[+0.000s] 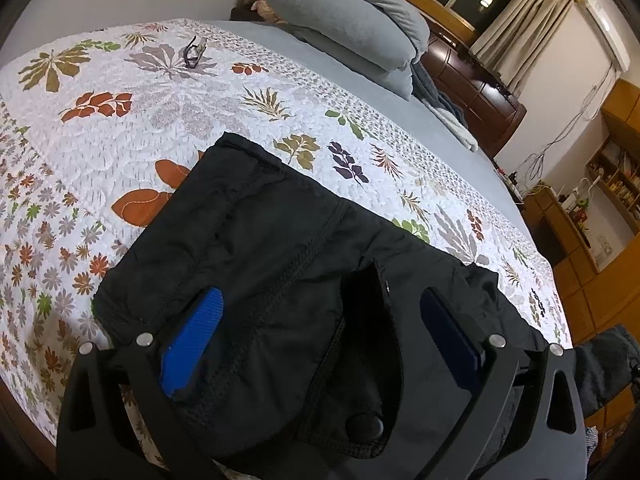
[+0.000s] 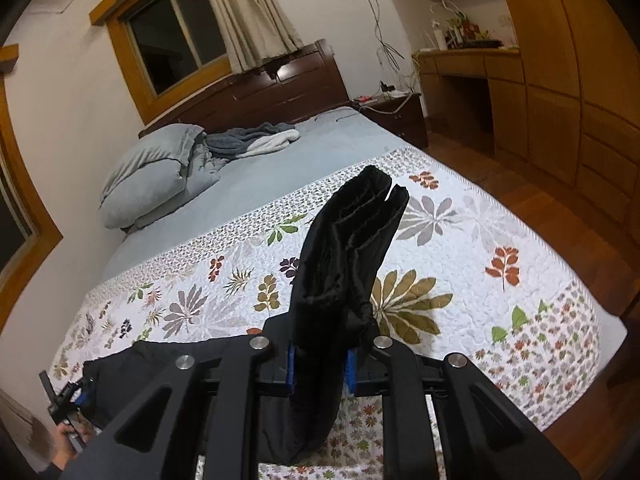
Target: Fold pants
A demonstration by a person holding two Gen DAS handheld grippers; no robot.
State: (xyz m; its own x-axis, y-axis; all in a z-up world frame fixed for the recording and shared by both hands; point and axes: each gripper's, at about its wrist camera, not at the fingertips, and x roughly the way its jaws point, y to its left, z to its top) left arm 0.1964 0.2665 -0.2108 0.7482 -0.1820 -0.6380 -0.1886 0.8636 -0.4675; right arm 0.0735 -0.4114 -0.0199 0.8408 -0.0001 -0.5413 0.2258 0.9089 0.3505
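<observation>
Black pants (image 1: 280, 264) lie on the floral quilt (image 1: 120, 152), waist end toward the left wrist camera. My left gripper (image 1: 320, 300) stands open over the waist, its blue pads (image 1: 196, 344) wide apart on either side of the fabric. In the right wrist view my right gripper (image 2: 320, 360) is shut on the bunched leg end of the pants (image 2: 352, 240), which sticks up above the jaws, off the quilt (image 2: 460, 272). The rest of the pants (image 2: 160, 364) trails left to the left gripper (image 2: 68, 396), held by a hand (image 2: 64, 448).
Folded glasses (image 1: 195, 53) lie on the far part of the quilt. Grey pillows (image 2: 148, 176) and a blanket (image 2: 256, 138) lie by the dark headboard (image 2: 288, 84). A wooden floor (image 2: 560, 208), a nightstand (image 2: 396, 116) and a wardrobe (image 2: 580, 60) flank the bed's right edge.
</observation>
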